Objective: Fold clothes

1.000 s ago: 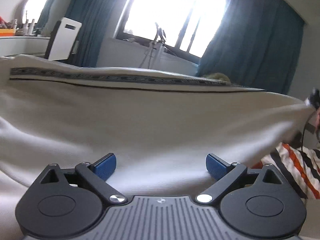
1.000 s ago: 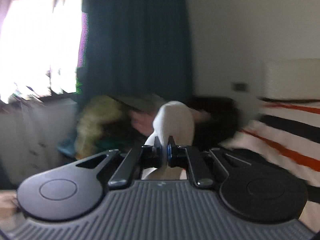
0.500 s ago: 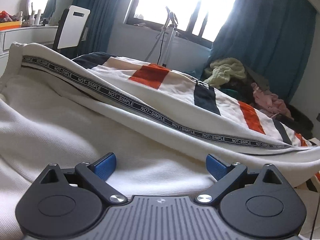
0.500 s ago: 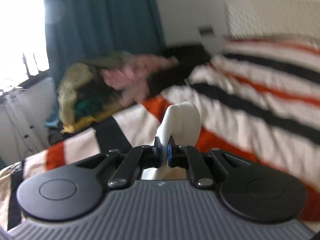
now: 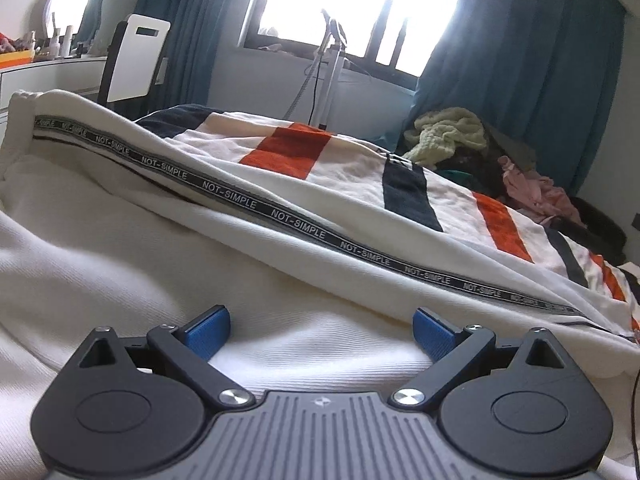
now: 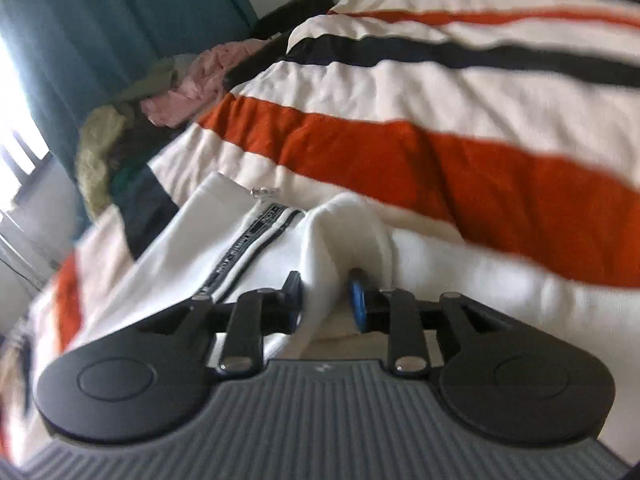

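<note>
Motion is blurring the striped bedspread point(image 6: 460, 92) and clothes pile point(image 6: 160, 100); the white garment point(image 6: 344, 236) is hiding one tong pad.

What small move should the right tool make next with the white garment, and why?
Probably draw the right tool straight back, off the white garment. Its jaws already stand apart with a fold of cloth loose between them, and the garment lies on the striped bedcover, so that side looks laid down. The left tool is open over the cloth, gripping nothing.
</note>
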Tool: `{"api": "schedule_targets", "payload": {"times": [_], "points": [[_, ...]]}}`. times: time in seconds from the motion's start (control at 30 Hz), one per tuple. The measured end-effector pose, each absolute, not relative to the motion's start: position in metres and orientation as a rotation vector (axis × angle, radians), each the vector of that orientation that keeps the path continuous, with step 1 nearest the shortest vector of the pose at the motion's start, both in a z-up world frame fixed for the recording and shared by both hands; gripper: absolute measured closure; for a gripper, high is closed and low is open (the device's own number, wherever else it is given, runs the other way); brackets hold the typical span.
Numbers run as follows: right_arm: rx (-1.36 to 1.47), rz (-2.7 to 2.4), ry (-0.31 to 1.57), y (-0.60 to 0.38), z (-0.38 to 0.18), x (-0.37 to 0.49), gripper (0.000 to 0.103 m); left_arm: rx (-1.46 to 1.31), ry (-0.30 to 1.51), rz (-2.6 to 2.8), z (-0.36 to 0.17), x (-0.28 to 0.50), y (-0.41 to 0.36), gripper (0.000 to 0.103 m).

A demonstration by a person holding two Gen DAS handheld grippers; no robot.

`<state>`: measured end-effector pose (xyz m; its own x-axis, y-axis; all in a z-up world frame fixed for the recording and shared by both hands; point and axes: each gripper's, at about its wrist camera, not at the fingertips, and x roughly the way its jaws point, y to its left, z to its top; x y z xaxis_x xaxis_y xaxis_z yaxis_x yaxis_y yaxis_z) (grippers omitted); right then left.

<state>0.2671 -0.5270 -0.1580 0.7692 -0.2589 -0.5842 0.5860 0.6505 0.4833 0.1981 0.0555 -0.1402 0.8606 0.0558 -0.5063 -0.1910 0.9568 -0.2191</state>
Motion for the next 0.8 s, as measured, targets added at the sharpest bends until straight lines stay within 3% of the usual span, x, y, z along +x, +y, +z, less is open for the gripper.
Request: {"api": "schedule_targets", "payload": {"times": [0.07,0.13,0.17,0.6,0.8], "points": [[0.686,-0.499,0.489,-0.520,-0.148,0.255,0.055,-0.241,0.521,0.121,-0.136,0.197,0.053,0.005],[0.634,-0.479,0.477,-0.504,-0.135,0.242,0.020,-0.215,0.515,0.111,-0.132,0.193,0.049,0.005],[0.605,-0.471,0.466,-0.496,-0.127,0.234,0.017,-0.208,0.512,0.107,-0.129,0.190,0.047,0.005],[0.221,-0.137,0.419,-0.368,-0.033,0.121,0.018,-0.112,0.460,0.031,-0.060,0.105,0.029,0.003],[0.190,-0.014,0.364,-0.343,-0.014,0.078,0.018,-0.023,0.428,0.003,-0.030,0.059,0.016,0.003]]}}
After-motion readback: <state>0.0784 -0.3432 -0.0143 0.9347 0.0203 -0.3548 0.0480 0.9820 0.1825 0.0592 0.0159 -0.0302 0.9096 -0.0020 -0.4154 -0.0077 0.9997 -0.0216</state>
